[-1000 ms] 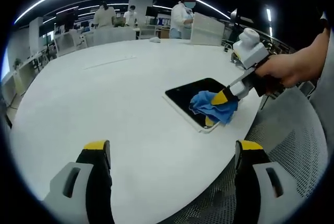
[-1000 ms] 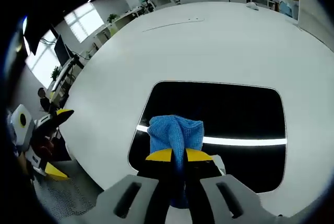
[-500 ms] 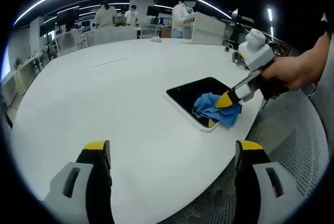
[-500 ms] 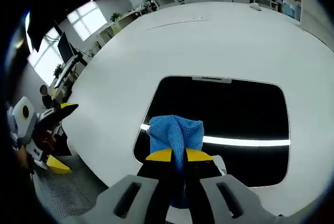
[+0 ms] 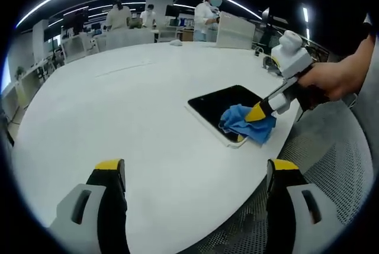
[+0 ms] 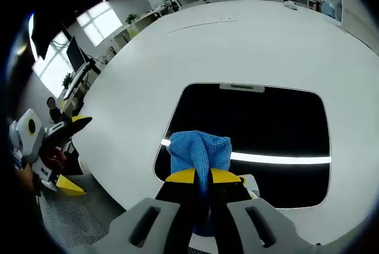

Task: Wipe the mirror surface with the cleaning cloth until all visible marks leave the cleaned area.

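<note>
Slightly more of the mirror (image 6: pixel 254 141) shows ahead of the right tool (image 6: pixel 200 176) than a second ago: in the right gripper view its far edge now sits further from the cloth, so the cloth has slid a little toward the near end. Left tool has not shifted.

Right tool has its yellow-tipped jaws clamped tight on the blue cleaning cloth (image 6: pixel 199 152), bunched and pressed onto the mirror's dark surface near its close edge. Mirror is a dark rounded rectangle with a pale rim, lying flat on the white round counter (image 6: pixel 237 47) near the counter's edge. A bright light strip reflects across it.

From the left gripper view, right tool (image 5: pixel 256 113) comes in from the right, held by a person's hand (image 5: pixel 324 80), cloth (image 5: pixel 246 124) on the mirror's (image 5: pixel 222 105) near corner. Left tool (image 5: pixel 195 174) hovers over the counter (image 5: pixel 118 106) well apart from the mirror, jaws spread wide, holding nothing.

People stand at desks in the background.
</note>
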A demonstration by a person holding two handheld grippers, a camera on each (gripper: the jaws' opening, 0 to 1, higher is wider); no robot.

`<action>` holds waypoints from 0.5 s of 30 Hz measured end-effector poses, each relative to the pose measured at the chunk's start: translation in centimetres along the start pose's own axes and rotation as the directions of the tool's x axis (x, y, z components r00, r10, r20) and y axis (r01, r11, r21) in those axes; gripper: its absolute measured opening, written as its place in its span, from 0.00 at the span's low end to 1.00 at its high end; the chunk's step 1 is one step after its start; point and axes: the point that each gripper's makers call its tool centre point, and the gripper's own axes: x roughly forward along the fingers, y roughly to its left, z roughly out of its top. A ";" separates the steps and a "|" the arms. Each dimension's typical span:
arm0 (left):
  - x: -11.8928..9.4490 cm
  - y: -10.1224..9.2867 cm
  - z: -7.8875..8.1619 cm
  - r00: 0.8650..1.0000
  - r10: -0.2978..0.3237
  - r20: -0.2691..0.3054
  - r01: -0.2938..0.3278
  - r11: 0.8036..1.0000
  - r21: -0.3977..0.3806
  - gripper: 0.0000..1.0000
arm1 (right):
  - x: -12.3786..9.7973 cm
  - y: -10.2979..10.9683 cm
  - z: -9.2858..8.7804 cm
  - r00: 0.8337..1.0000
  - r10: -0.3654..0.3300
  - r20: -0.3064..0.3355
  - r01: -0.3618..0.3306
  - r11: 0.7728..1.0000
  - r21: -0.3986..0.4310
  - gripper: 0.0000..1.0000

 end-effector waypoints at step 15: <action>-0.1 -0.2 0.1 1.000 0.003 -0.011 -0.003 1.000 0.001 0.99 | -0.2 -0.2 0.0 1.000 0.017 -0.002 -0.017 1.000 0.007 0.02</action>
